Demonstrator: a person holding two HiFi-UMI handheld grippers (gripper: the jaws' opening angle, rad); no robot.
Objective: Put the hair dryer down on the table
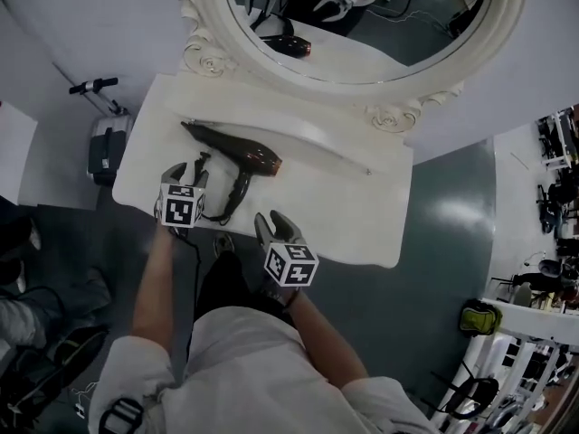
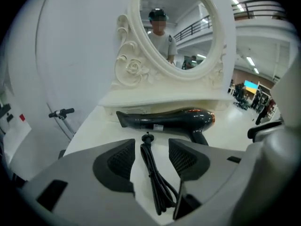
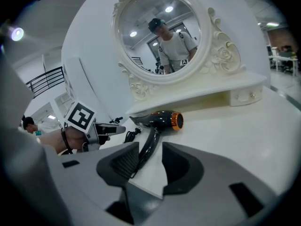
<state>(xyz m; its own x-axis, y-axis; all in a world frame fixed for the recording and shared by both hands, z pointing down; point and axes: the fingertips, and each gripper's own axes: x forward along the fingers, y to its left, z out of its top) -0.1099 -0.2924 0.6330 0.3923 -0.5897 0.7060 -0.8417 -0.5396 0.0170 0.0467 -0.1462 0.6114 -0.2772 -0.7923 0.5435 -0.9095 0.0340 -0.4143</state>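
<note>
Left tool point(image 1: 187, 172): jaws wide apart, nothing clamped, aimed about 12 o'clock in head view, nose tilted down. Its marker cube point(image 1: 183, 209) faces up at the camera. Left forearm point(image 1: 154, 287) runs back toward 7 o'clock. Right tool point(image 1: 272, 226): jaws apart too, aimed roughly 11 o'clock, also nose-down. Pads look clear of any contact, though the wide-angle view makes that hard to confirm. Right forearm point(image 1: 321, 333) trails to 5 o'clock. Left tool sits at 10 o'clock of the right one, near, not touching. Both forearms bare.
</note>
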